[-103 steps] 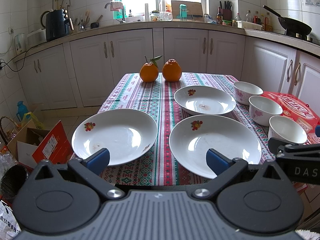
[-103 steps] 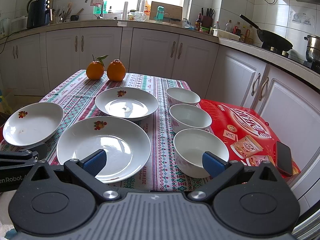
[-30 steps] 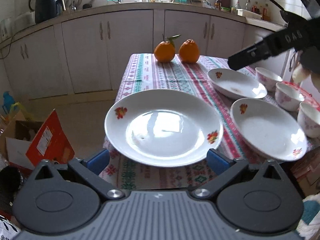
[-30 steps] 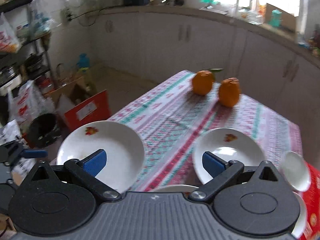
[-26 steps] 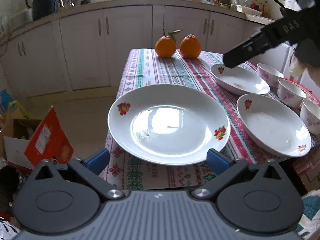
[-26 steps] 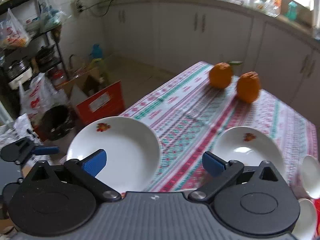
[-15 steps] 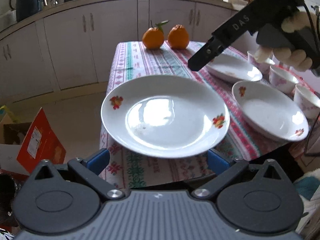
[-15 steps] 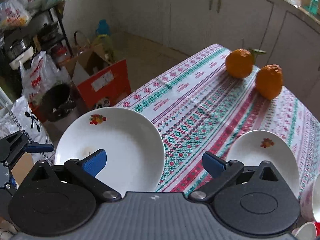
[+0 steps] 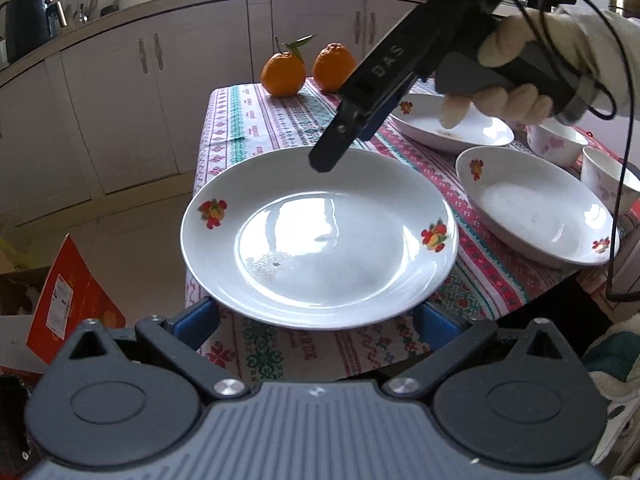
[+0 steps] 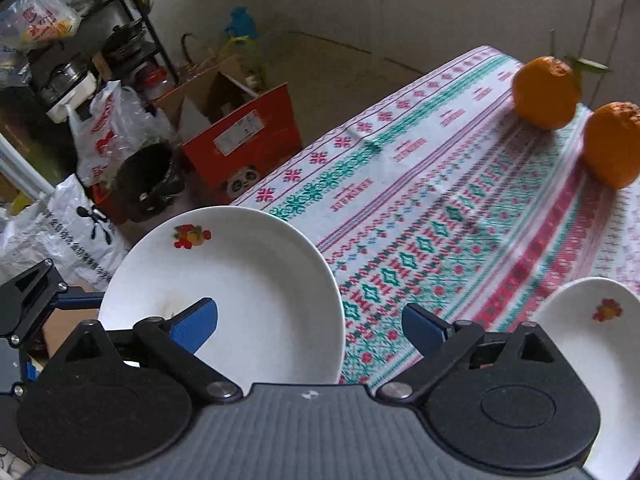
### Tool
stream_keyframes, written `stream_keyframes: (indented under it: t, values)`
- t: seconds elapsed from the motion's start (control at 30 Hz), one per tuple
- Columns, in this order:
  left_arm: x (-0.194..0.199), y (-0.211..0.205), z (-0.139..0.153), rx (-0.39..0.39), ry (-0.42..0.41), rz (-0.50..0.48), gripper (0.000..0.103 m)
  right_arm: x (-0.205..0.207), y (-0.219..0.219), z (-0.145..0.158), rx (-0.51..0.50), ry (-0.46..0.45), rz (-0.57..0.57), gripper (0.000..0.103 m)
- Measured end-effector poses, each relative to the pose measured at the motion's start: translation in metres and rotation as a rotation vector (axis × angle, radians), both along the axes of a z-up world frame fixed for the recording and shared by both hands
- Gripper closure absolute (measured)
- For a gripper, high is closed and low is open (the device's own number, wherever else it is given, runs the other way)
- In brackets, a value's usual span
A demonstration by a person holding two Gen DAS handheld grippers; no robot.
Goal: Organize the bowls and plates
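The left gripper still holds the big flowered plate by its near rim, lifted clear of the table and sticking out past its near-left corner; its fingers are tucked under the rim, so how tightly they pinch it cannot be seen. A second ago the right gripper was well back and spread as wide as it goes; it has since swung in over the plate from above, pointing steeply down, and its jaws are closing, one finger over the plate's white inside and the other beyond the rim, over the tablecloth, not yet pressing on anything. That looks like a second hold being set up, so the plate can be carried over and stacked on one of the two plates at the table's right side, the nearer plate or the farther one. The bowls there are untouched.
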State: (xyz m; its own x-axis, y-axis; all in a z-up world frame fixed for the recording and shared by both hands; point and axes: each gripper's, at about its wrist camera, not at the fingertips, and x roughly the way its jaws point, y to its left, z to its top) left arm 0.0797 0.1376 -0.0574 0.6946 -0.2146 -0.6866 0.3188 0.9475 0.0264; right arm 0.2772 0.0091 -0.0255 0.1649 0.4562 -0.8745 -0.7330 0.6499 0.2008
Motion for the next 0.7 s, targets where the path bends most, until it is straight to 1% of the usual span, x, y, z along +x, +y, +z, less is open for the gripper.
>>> stream_keyframes:
  t: [0.1, 0.13, 0.2, 0.27, 0.37, 0.5, 0.7]
  values:
    - [0.001, 0.0, -0.001, 0.003, -0.003, -0.009, 0.001, 0.006, 0.006, -0.005, 0.01, 0.032, 0.026, 0.02]
    - [0.002, 0.0, -0.001, 0.004, -0.003, -0.012, 0.001, 0.007, 0.007, -0.006, 0.014, 0.038, 0.034, 0.021]
    - [0.002, 0.0, -0.002, -0.002, 0.0, -0.016, 0.001, 0.009, 0.008, -0.008, 0.023, 0.047, 0.047, 0.027]
    - [0.003, 0.001, -0.002, -0.007, 0.004, -0.019, 0.001, 0.011, 0.009, -0.009, 0.031, 0.066, 0.057, 0.03]
    - [0.004, 0.002, -0.002, -0.011, 0.008, -0.026, 0.001, 0.013, 0.012, -0.013, 0.033, 0.086, 0.072, 0.039]
    - [0.005, 0.004, -0.002, -0.015, 0.011, -0.032, 0.002, 0.015, 0.012, -0.015, 0.037, 0.095, 0.077, 0.041]
    - [0.007, 0.005, -0.002, -0.016, 0.017, -0.041, 0.002, 0.023, 0.009, -0.02, 0.08, 0.146, 0.093, 0.041]
